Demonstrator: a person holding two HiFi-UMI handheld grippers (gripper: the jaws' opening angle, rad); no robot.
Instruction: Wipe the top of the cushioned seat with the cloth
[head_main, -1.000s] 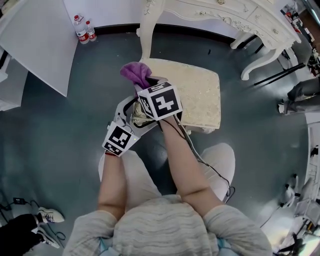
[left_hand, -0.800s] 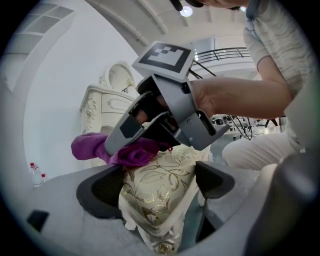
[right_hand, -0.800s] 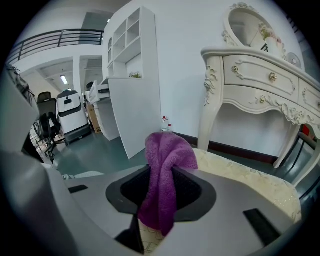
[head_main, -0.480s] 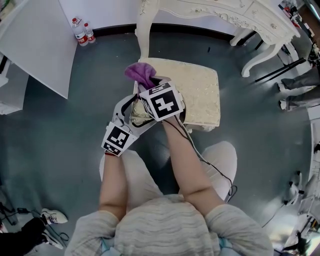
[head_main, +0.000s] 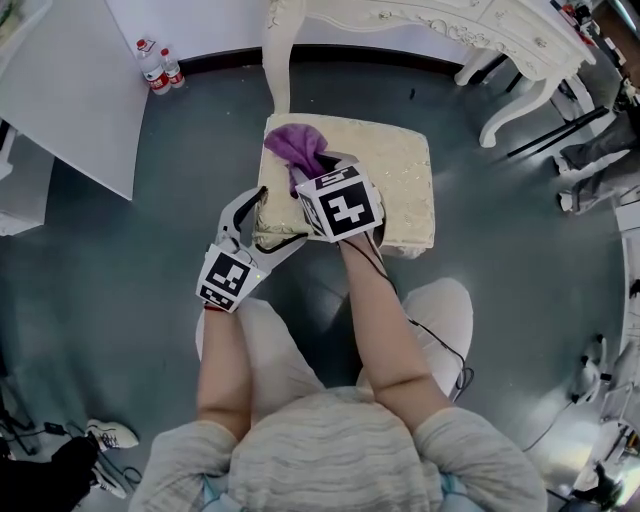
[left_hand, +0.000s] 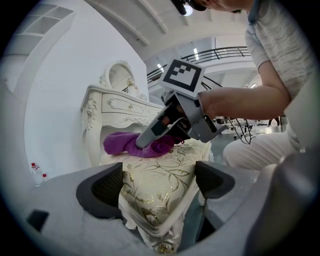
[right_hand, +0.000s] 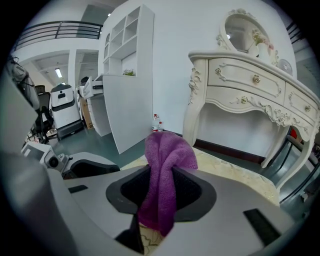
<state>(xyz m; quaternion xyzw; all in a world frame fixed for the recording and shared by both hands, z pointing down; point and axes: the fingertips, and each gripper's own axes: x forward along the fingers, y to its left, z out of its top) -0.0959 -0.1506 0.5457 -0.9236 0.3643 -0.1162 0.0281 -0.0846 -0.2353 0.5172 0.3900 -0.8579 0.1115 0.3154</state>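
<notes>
A grey-green floor (head_main: 120, 300) spreads beneath you. An ornate white dressing table with carved legs (head_main: 440, 25) stands along the far side, and a tall white panel (head_main: 70, 90) stands off to your left. Two small clear water bottles with red labels (head_main: 158, 65) stand on the floor between the panel and the dressing table.

Right in front of your knees is the square cushioned seat, cream fabric with a gold leaf pattern (head_main: 395, 180). Its far edge sits close to one of the dressing table's legs.

Your right tongs (right_hand: 162, 192) are closed on the purple terry cloth (head_main: 298, 148). A fold of it is pinched between the two dark pads and hangs down past them, while the rest bunches up ahead of the jaws. The cloth lies on the seat top near its far left corner, with the tongs reaching in from the near side.

Your left tongs (left_hand: 160, 185) are spread wide open, one jaw on either side of the seat's near left corner. The patterned cushion fills the gap between them. You cannot tell from the views whether the pads actually press on the fabric.
</notes>
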